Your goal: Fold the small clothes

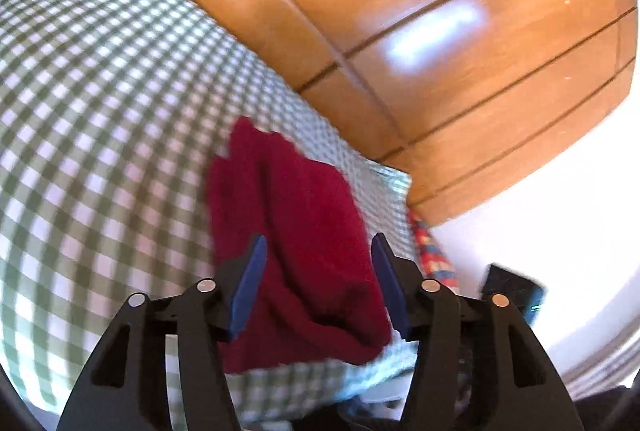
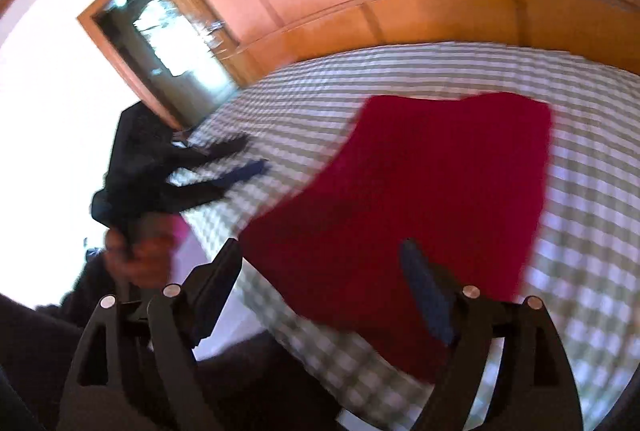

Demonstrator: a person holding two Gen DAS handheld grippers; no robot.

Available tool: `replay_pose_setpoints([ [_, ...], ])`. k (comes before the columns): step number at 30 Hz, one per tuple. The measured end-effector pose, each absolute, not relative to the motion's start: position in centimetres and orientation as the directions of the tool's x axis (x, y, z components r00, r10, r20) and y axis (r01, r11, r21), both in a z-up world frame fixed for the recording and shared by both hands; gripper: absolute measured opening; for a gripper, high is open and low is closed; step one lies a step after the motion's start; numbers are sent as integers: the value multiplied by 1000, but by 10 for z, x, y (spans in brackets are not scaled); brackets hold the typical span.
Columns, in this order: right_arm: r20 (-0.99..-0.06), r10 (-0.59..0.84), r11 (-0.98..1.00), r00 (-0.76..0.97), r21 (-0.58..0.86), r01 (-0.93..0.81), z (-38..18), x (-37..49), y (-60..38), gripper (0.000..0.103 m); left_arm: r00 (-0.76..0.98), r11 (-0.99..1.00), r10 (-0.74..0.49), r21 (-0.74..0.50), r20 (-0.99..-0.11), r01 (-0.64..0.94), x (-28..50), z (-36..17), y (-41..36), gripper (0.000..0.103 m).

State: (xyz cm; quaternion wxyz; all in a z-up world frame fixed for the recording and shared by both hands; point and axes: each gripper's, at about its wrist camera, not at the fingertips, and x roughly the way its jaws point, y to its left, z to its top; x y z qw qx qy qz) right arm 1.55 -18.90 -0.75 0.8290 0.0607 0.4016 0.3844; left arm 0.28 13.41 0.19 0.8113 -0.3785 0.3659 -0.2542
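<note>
Red garment [image 2: 424, 199] flat on checked bed cover [image 1: 100, 91], both grippers empty above its near edge.

Left gripper [image 1: 318, 255] fingers apart, nothing between them, hovering over garment's near end; cloth looks bunched into ridges from this side. Right gripper [image 2: 324, 259] fingers also spread wide, straddling the near corner, not clamped on anything; contact with fabric unclear through motion blur. Left gripper also visible in right wrist view, off to the side over the cover, held by a hand [image 2: 140, 251]. Probably lined up to pinch near corners for a fold away from the body. Wooden wardrobe [image 1: 460, 31] behind the bed.
</note>
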Motion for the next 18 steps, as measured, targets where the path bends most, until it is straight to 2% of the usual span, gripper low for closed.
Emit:
replay_pose_setpoints([
  [3, -685, 568, 787, 455, 292, -543, -22, 3, -223, 81, 555, 585, -728, -787, -403, 196, 0, 14, 114, 62],
  [6, -725, 518, 822, 453, 276, -498, -46, -5, -232, 81, 499, 631, -735, -734, -459, 253, -7, 16, 86, 62],
  [9, -734, 505, 838, 455, 289, -464, -61, -2, -237, 74, 474, 680, -708, -688, -523, 256, -9, 6, 69, 62],
  [11, -727, 521, 830, 447, 309, -464, -69, -9, -232, 66, 477, 709, -681, -663, -556, 239, -8, -2, 64, 61],
  [13, -727, 521, 828, 448, 304, -471, -73, -1, -220, 51, 480, 731, -657, -648, -581, 216, -6, -9, 64, 28],
  [14, -724, 529, 824, 444, 311, -474, -74, 3, -214, 44, 482, 731, -656, -648, -581, 213, -7, -10, 67, 24],
  [15, -720, 538, 818, 438, 322, -476, -73, 7, -206, 32, 492, 721, -662, -661, -565, 211, -9, -10, 71, 12],
  [16, -717, 542, 816, 439, 322, -481, -73, 7, -202, 20, 502, 710, -668, -673, -549, 209, -11, -8, 75, 9],
  [17, -716, 531, 821, 453, 302, -485, -74, 6, -204, 14, 514, 697, -674, -687, -530, 205, -15, -6, 80, 8],
  [18, -713, 526, 823, 463, 291, -487, -71, 6, -208, 13, 518, 684, -684, -700, -514, 207, -16, -6, 85, 7],
])
